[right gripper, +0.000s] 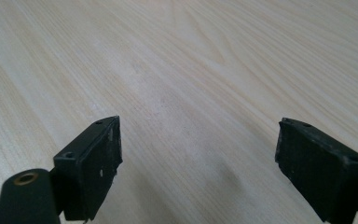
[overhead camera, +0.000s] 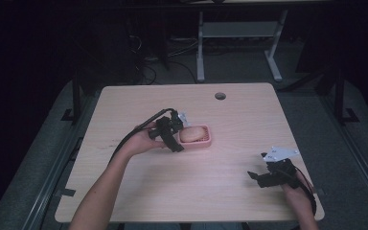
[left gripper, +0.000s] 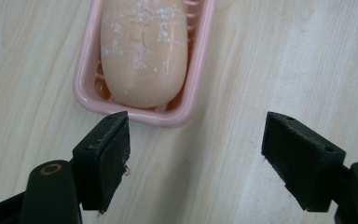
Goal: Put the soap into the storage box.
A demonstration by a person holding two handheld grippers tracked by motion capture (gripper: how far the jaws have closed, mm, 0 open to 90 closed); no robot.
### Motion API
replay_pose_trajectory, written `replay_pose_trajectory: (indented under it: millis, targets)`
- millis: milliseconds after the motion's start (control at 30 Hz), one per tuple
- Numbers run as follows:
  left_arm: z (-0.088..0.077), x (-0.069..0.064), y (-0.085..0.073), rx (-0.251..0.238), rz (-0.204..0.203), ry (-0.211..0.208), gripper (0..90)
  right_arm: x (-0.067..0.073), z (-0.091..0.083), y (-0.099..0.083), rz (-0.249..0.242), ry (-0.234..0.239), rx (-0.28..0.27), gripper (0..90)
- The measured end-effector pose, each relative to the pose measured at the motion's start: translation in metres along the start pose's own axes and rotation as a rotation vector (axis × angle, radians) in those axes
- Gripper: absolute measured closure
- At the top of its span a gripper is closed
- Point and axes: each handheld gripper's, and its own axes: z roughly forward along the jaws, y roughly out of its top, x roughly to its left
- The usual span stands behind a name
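Wood table (overhead camera: pixel 139 201): pale peach soap (left gripper: pixel 144 51) w/ white flecks in pink dish (left gripper: pixel 86 70); both grippers wide.

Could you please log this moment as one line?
left claw: open, beside pink plastic soap dish | peach oval soap bar: in dish | right claw: open, over wooden table

Peach soap bar (left gripper: pixel 144 51) lying in pink dish (left gripper: pixel 86 93).
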Motion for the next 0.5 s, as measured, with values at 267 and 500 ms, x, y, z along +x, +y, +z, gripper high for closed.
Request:
replay_pose_trajectory:
  millis: [267, 500]
  targets:
    - [-0.001, -0.006, -0.012, -0.006, -0.005, -0.005, 23.2, -0.001, -0.001, 0.000, 0.009, -0.001, -0.005, 13.9]
    - [0.000, -0.010, -0.021, 0.005, -0.011, -0.001, 23.2, -0.001, 0.000, -0.001, 0.013, -0.003, -0.003, 14.0]
